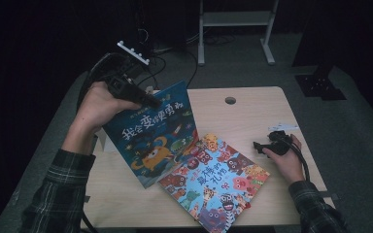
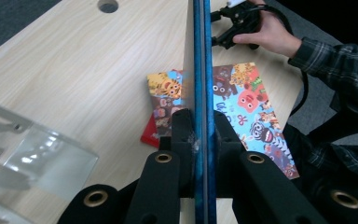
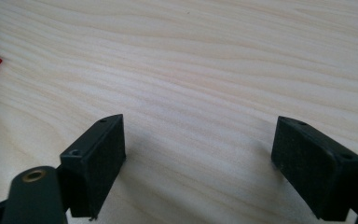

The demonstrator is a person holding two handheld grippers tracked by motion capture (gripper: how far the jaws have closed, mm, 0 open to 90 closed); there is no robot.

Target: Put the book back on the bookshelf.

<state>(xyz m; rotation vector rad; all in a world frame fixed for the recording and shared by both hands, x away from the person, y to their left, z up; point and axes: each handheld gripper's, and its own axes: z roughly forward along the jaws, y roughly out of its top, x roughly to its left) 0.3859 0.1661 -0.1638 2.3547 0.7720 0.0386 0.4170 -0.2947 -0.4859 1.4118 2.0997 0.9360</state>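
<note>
Blue book (image 1: pixel 153 133): clamped at top edge in left gripper (image 1: pixel 148 101), tilted off table (image 1: pixel 252 104); right gripper (image 1: pixel 258 145) spread wide, holding nothing, just right of second book (image 1: pixel 213 182), nearer that one

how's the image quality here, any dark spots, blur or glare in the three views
High view: dim, the surroundings nearly black, only the pale wooden table and book covers lit. Left gripper view: bright; the blue picture book, clamped edge-on in the left gripper, looks soft up close, and a clear plastic stand carries glare. Right gripper view: evenly lit wood grain, the open right gripper slightly blurred.
</note>
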